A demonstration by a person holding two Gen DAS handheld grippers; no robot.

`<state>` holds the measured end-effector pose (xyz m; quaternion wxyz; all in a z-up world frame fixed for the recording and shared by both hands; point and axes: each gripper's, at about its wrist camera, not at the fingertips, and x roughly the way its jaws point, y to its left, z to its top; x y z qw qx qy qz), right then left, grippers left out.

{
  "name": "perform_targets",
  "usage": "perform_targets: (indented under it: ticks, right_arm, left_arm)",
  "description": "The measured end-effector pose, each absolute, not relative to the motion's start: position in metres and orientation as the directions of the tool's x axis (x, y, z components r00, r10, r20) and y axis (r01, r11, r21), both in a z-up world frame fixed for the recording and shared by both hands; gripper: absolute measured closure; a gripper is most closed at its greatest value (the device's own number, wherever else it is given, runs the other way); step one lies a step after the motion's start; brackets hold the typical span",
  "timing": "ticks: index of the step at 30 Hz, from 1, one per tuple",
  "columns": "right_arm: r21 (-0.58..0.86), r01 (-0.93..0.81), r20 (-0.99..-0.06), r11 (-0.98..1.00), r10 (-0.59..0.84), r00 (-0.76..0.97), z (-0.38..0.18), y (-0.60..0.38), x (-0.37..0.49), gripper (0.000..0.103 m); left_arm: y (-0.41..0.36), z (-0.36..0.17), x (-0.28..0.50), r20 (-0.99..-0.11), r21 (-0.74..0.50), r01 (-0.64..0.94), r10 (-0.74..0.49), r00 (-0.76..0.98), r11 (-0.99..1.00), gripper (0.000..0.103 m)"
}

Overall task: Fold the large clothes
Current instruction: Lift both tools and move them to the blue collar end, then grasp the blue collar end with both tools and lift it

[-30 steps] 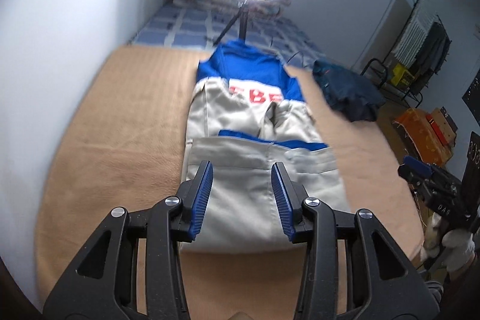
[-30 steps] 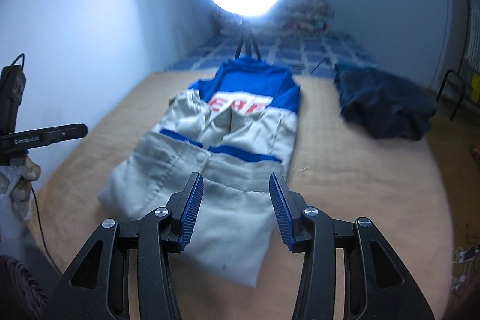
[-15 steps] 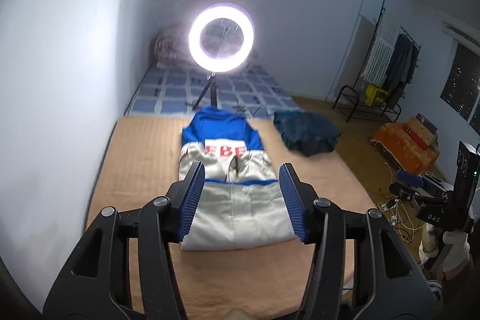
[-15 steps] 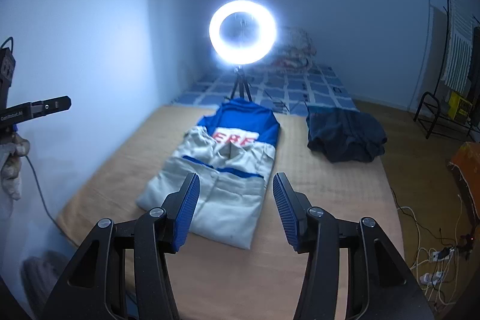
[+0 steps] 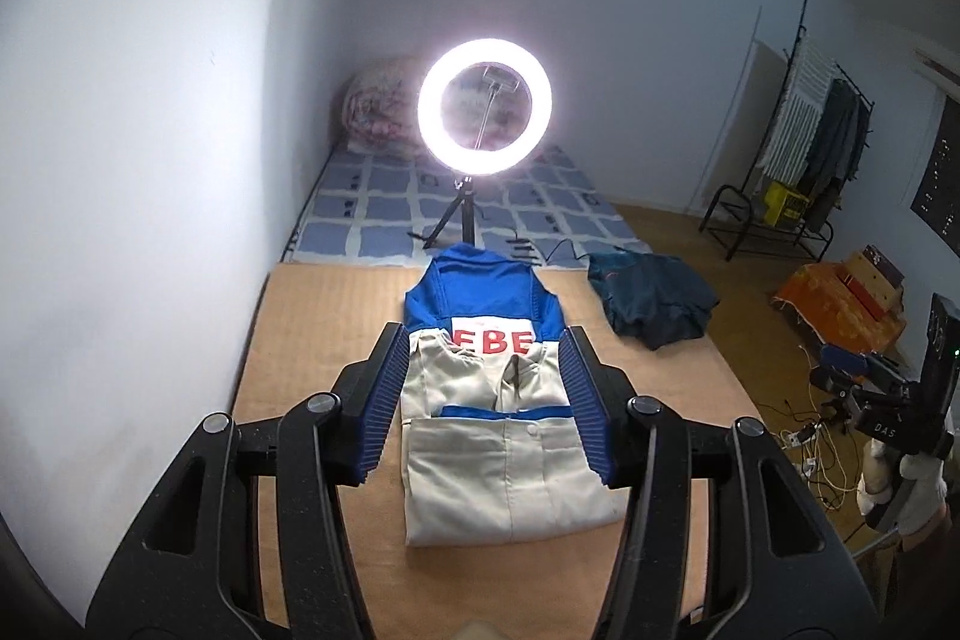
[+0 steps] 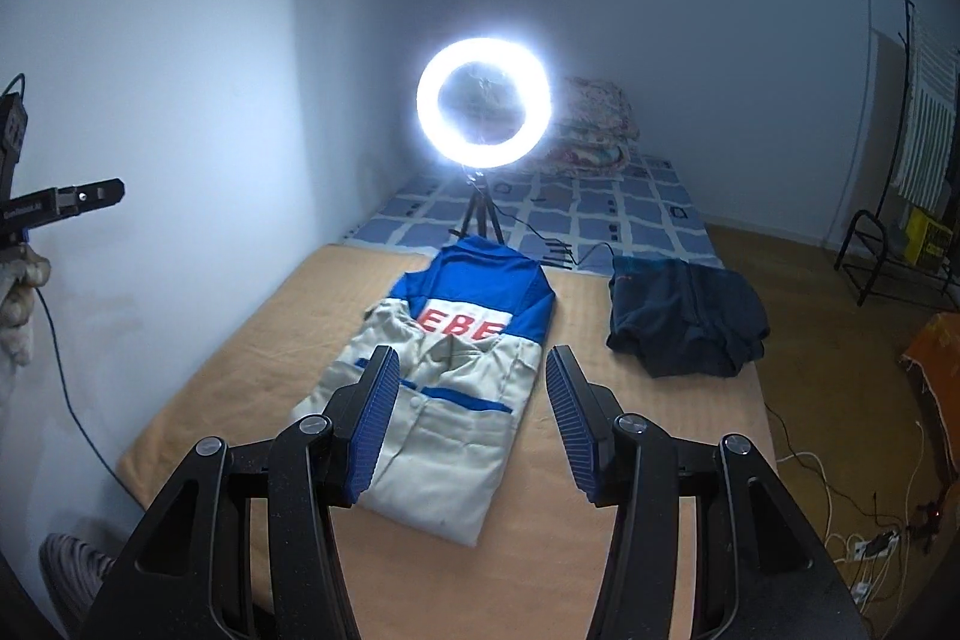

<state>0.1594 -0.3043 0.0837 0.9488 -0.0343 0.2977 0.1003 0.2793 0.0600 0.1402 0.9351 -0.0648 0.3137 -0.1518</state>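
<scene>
Left wrist view looks down from well above the bed: the left gripper [image 5: 483,394] hangs in the air with its blue-padded jaws spread wide and nothing between them. Far below, the folded jacket [image 5: 498,436] lies flat on the tan mat [image 5: 312,328], beige panels nearest, blue shoulders and red letters toward the far end. A lit ring light [image 5: 483,106] stands on its tripod just beyond the collar, on the blue checked mattress [image 5: 372,214]. A crumpled dark blue garment [image 5: 654,301] sits on the mat to the right of the jacket, apart from it. At the far right edge the right gripper [image 5: 852,376] shows, held by a gloved hand [image 5: 912,490]. From the right wrist view that gripper's jaws also stand wide and empty above the jacket, and the left one pokes in at the left edge, too side-on to judge there. A clothes rack [image 5: 804,148] stands by the far wall
</scene>
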Motion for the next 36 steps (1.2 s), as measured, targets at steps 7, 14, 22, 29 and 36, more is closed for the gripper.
perform_targets:
  ticks: [7,14,22,29,36]
  right_arm:
    - [0.007,-0.189,-0.648,0.982,0.149,0.747,0.041,-0.327,0.253,0.053]
    - [0.044,-0.177,-0.700,0.983,0.156,0.697,-0.022,-0.340,0.369,0.053]
    - [0.025,-0.213,-0.751,0.977,0.159,0.641,-0.102,-0.331,0.489,0.054]
    - [0.061,-0.228,-0.776,0.972,0.190,0.602,-0.153,-0.339,0.565,0.054]
    - [0.106,-0.225,-0.808,0.969,0.216,0.549,-0.197,-0.346,0.624,0.054]
  left_arm:
    - [0.043,0.077,0.394,-0.661,-0.190,0.249,-0.311,0.682,0.950,0.050]
    - [0.013,-0.008,0.507,-0.731,-0.141,0.261,-0.279,0.623,0.955,0.059]
    - [-0.011,-0.119,0.632,-0.802,-0.101,0.267,-0.238,0.548,0.958,0.072]
    - [-0.029,-0.180,0.705,-0.840,-0.109,0.307,-0.253,0.479,0.945,0.057]
    - [-0.036,-0.227,0.757,-0.867,-0.103,0.336,-0.250,0.431,0.936,0.048]
